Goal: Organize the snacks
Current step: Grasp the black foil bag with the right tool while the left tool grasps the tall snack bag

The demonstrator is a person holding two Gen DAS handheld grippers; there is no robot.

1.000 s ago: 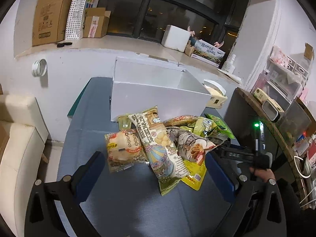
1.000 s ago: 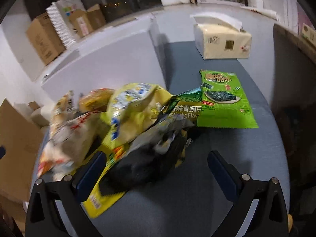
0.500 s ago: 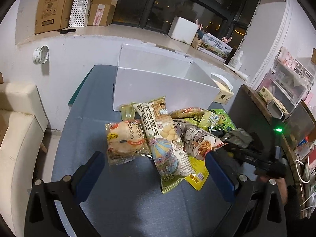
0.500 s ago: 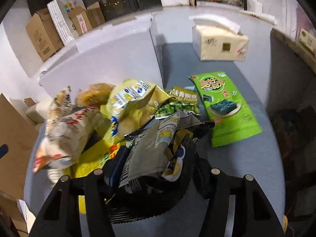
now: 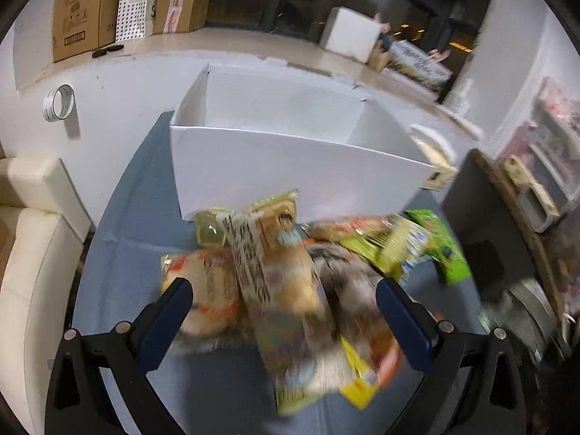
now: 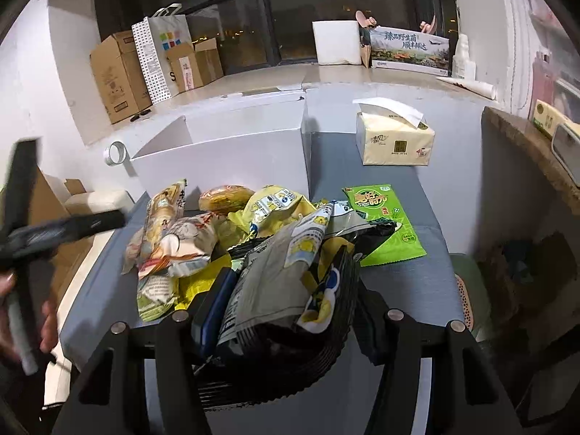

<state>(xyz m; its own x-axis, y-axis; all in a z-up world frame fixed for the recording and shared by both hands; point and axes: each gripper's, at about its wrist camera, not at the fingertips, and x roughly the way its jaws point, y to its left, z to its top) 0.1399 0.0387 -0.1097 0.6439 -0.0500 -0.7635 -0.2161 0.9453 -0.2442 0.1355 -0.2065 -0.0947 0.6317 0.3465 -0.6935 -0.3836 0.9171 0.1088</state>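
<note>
While clamped on a grey and black snack bag [image 6: 290, 282], right gripper [image 6: 282, 290] raised above near edge of grey-blue desk [image 6: 427, 290], pads pressed into both sides of crinkled packet, blue pad [image 6: 214, 304] visible against its left side. Bag printed with yellow cartoon figures, top flopping toward pile. Left gripper [image 5: 282, 311] spread wide, nothing between blue fingers [image 5: 166, 315], poised over near part of snack pile [image 5: 290, 272], pads clear of every packet. Blurred in left wrist view: long beige biscuit packet [image 5: 268, 253] lying from box toward near edge, round bun packet [image 5: 206, 290] just beside it toward left edge, yellow packet [image 5: 359, 380] poking out at near end. Sharper in right wrist view: same heap at middle of desk, yellow chip bag [image 6: 275, 203] and bun in wrapper [image 6: 224, 197] close against box wall. Green seaweed packet [image 6: 384, 224] flat toward right edge, one corner tucked under held bag's top. White box [image 5: 290, 166] open-topped at far edge, divided by inner wall, both compartments showing only white inside. Tissue box [image 6: 395, 141] upright at far right corner, sheet sticking out of top. Cardboard cartons [image 6: 119, 76] and spotted paper bag [image 6: 159, 54] lined on ledge behind desk, tape roll [image 5: 58, 103] on wall below ledge. Cream sofa [image 5: 29, 253] beyond left edge.
</note>
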